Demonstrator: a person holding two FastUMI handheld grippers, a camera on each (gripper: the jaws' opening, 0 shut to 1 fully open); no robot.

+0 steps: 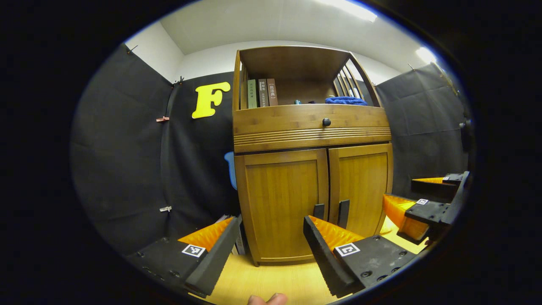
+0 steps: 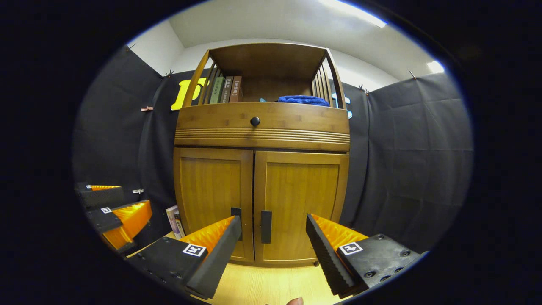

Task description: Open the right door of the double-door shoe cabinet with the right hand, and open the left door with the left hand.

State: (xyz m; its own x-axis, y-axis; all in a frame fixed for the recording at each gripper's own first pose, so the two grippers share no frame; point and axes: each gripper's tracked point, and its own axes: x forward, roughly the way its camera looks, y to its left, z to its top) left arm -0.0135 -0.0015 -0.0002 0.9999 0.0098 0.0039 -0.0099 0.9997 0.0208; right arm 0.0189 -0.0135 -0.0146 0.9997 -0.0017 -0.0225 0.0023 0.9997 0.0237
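Observation:
A wooden shoe cabinet (image 1: 311, 127) (image 2: 262, 127) stands ahead with both doors closed. The left door (image 1: 281, 203) (image 2: 214, 199) and right door (image 1: 360, 186) (image 2: 300, 203) each carry a dark vertical handle near the middle seam: left handle (image 1: 318, 211) (image 2: 236, 212), right handle (image 1: 343, 213) (image 2: 266, 226). My left gripper (image 1: 271, 228) is open in front of the left door, short of it. My right gripper (image 2: 273, 228) is open with the right handle seen between its fingers, farther off. The right gripper (image 1: 423, 199) also shows at the right of the left gripper view, and the left gripper (image 2: 114, 207) at the left of the right gripper view.
A drawer with a dark knob (image 1: 326, 122) (image 2: 255, 121) sits above the doors. The open shelf on top holds books (image 1: 261, 93) (image 2: 226, 90) and a blue cloth (image 1: 346, 101) (image 2: 303, 100). More books (image 2: 174, 220) lean beside the cabinet's left side. The floor (image 1: 275, 281) is light wood. Black cloth walls surround the booth.

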